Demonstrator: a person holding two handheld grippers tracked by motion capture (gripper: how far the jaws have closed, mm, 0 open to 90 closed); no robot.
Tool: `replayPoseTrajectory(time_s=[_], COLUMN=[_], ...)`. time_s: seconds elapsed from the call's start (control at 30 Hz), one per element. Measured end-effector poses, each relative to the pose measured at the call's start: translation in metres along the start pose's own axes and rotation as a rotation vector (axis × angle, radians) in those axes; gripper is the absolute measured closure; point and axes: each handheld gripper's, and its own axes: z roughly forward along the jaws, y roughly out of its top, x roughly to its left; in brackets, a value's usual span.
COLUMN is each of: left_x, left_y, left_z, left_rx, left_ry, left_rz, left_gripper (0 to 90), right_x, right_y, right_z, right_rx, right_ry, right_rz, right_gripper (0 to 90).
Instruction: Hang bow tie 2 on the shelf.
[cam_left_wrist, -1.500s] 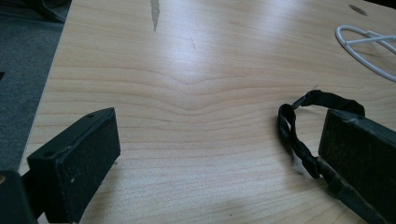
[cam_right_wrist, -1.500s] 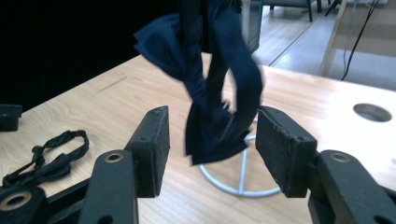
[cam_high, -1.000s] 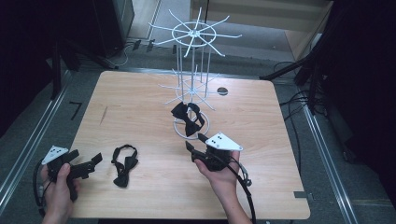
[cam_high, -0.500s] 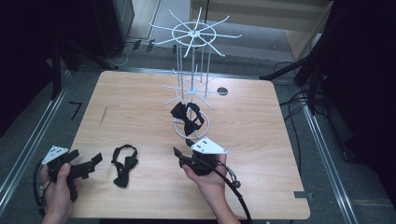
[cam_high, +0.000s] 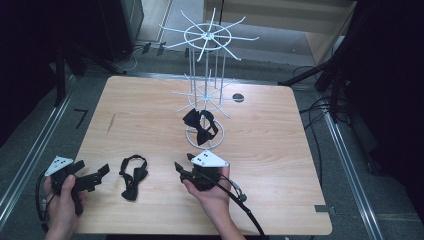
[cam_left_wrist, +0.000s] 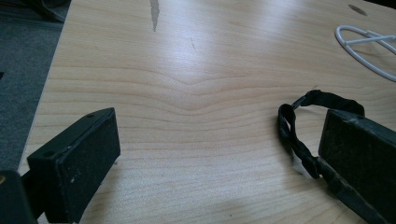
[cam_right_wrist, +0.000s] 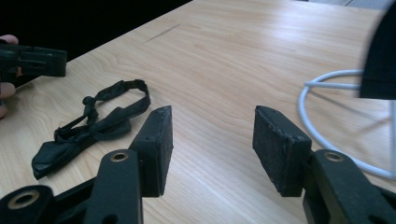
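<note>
A wooden table (cam_high: 280, 165) over grey floor carries one rack (cam_high: 205, 95) and two bow ties: one (cam_high: 133, 176) left of the open, empty right claw (cam_high: 181, 169), one (cam_high: 200, 126) beyond it; left claw (cam_high: 95, 176) open.

Background stuff: light wooden table (cam_high: 280, 150) with rounded corners. It's got a small dark round spot (cam_high: 238, 97) near its far edge and a thin dark scratch (cam_high: 111, 123) toward its left side. Little grey tag (cam_high: 321, 208) sits at the table's near right corner. Black cables (cam_high: 320, 107) run on the floor just off its right edge, a metal rail (cam_high: 30, 160) along its left, and a wooden cabinet (cam_high: 280, 20) behind it.
</note>
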Motion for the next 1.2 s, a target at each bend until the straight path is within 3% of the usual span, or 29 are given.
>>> replayPoseTrajectory(time_s=[0.53,1.2], left_x=[0.000,0.000], left_y=[0.000,0.000], left_z=[0.000,0.000], left_rx=[-0.002,0.001], left_ry=[-0.001,-0.003], left_rz=[0.002,0.005], left_gripper=[0.0,0.0], right_x=[0.020,0.038], right_y=[-0.006,0.009], right_z=[0.035,0.076], right_rx=[0.050,0.095], right_ry=[0.031,0.047], right_rz=[0.012,-0.010], right_gripper=[50.0,50.9])
